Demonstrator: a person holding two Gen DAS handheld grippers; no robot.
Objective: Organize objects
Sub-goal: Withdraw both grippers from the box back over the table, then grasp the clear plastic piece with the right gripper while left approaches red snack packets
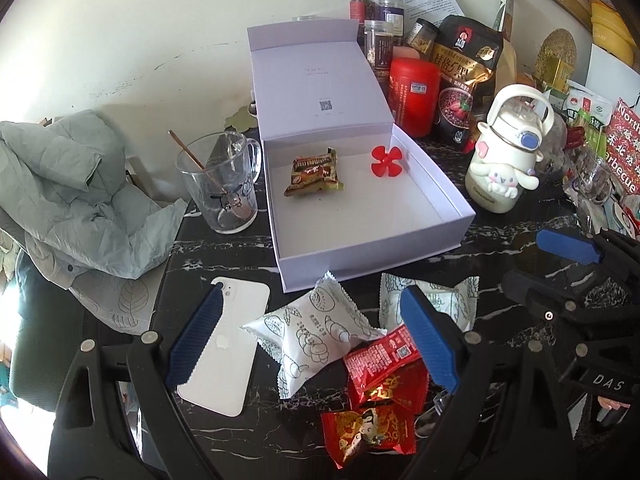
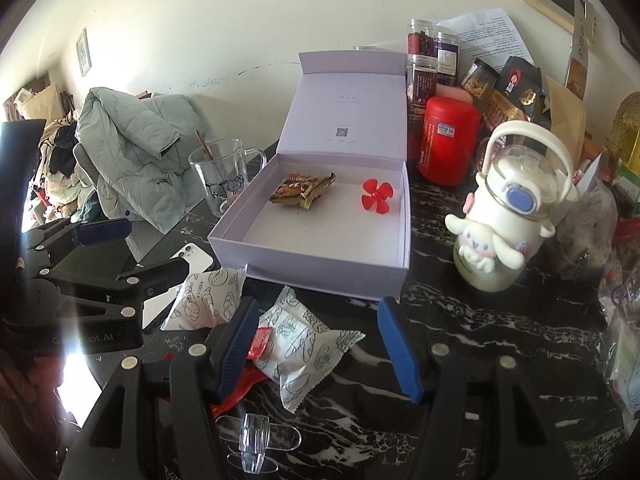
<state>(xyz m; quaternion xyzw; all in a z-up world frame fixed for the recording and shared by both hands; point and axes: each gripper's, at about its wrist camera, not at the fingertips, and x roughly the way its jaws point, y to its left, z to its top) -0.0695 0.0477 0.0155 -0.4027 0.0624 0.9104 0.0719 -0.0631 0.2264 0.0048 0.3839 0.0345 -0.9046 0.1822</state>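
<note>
An open lilac box [image 1: 452,204] [image 2: 320,268] stands on the black marble table. It holds a brown snack packet [image 1: 315,172] [image 2: 302,189] and a red propeller [image 1: 387,161] [image 2: 377,196]. In front lie two white bread packets [image 1: 316,336] [image 1: 430,300] [image 2: 304,344] [image 2: 206,298], red candy wrappers [image 1: 380,396] [image 2: 240,388] and a white phone [image 1: 228,344] [image 2: 196,258]. My left gripper [image 1: 312,340] is open over the nearer bread packet. My right gripper [image 2: 320,344] is open over the other bread packet. A clear plastic piece [image 2: 254,436] lies below it.
A glass mug [image 1: 218,184] [image 2: 218,176] with a stirrer stands left of the box. A green jacket [image 1: 68,192] [image 2: 136,148] lies further left. A white cartoon bottle [image 1: 506,152] [image 2: 500,216], a red canister [image 1: 414,96] [image 2: 450,144], jars and food bags crowd the right.
</note>
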